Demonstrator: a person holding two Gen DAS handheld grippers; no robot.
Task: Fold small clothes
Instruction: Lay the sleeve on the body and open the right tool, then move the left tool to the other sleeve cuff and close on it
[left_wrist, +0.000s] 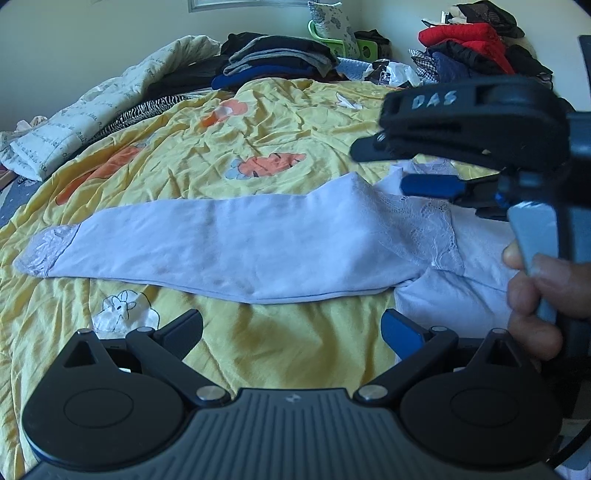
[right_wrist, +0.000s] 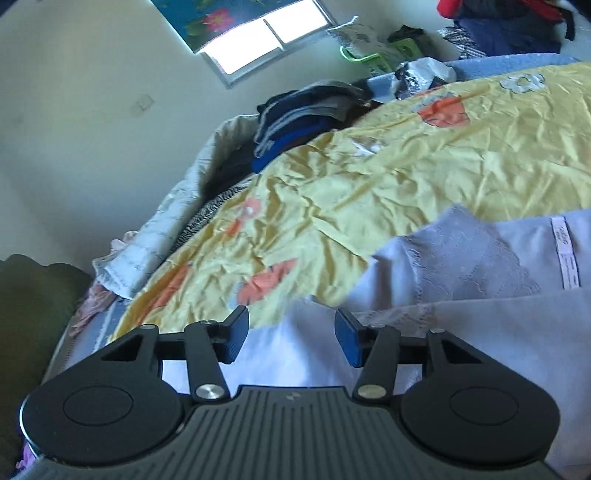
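Observation:
A pale lilac garment (left_wrist: 236, 247) with lace trim lies flat across the yellow bedspread (left_wrist: 207, 147), one long part stretched to the left. My left gripper (left_wrist: 291, 328) is open and empty just in front of its near edge. My right gripper (right_wrist: 291, 339) is open over the garment's lace part (right_wrist: 461, 266) and white label (right_wrist: 565, 251), holding nothing. In the left wrist view the right gripper (left_wrist: 417, 177) is seen from the side above the garment's right end, a hand (left_wrist: 532, 295) on its handle.
A stack of dark folded clothes (left_wrist: 273, 59) sits at the back of the bed. A heap of red and black clothes (left_wrist: 476, 40) is at the back right. A quilted white blanket (left_wrist: 92, 114) lies along the left edge. A green basket (left_wrist: 340, 40) stands by the wall.

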